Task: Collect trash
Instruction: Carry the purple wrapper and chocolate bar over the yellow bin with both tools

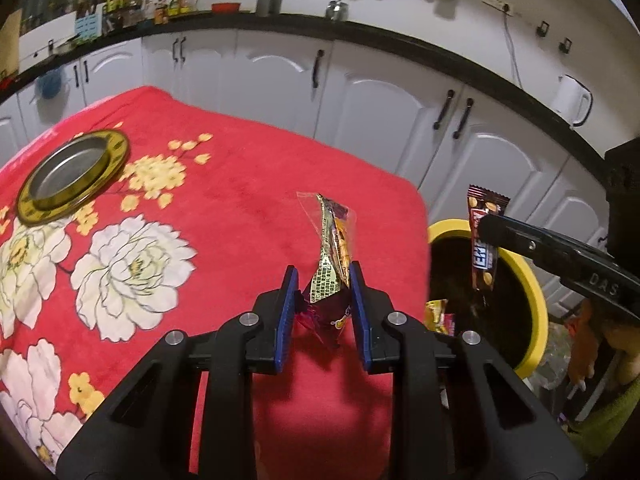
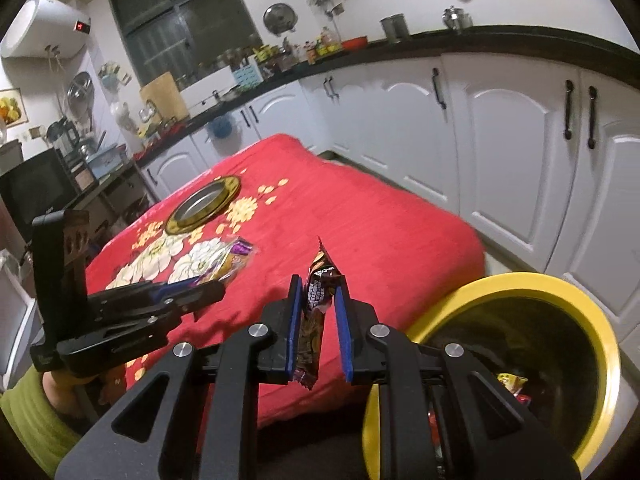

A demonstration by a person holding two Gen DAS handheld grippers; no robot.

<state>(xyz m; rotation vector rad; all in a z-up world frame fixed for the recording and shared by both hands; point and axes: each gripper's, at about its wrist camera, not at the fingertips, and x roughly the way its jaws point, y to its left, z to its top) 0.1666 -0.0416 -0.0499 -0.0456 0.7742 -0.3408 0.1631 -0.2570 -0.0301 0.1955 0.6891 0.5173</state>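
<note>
Views. The left wrist view alone shows a white kettle [image 1: 572, 100] on the far counter at right and a wall socket [image 1: 498, 1] above it. The right wrist view alone shows a white water heater [image 2: 38, 26] high at far left, a window [image 2: 180, 20] and a black microwave [image 2: 36, 190].

Worktop [image 1: 240, 200]: one, under a red cloth with white and yellow flowers.

Tin lid [image 1: 74, 176]: one, gold-rimmed, lying flat at far left of the worktop.

Tongs, left [image 1: 323, 280]: blue pads pinching the dark lower end of a clear-topped wrapper [image 1: 334, 248], which stands up above the worktop's near right part. In the right wrist view these tongs [image 2: 208, 292] enter from the left, the wrapper [image 2: 232, 258] showing purple and yellow past their tips.

Tongs, right [image 2: 318, 292]: pinching a brown bar wrapper [image 2: 316, 300] upright, above the worktop's near right edge, just left of the bin. In the left wrist view it [image 1: 484, 240] hangs over the bin's mouth.

Bin [image 1: 532, 280]: one, yellow-rimmed, black inside, right of the worktop and lower. Wrappers inside: at least two, yellow and red, too dark to count.

Cut off: a green sleeve [image 2: 32, 420] at near left.
</note>
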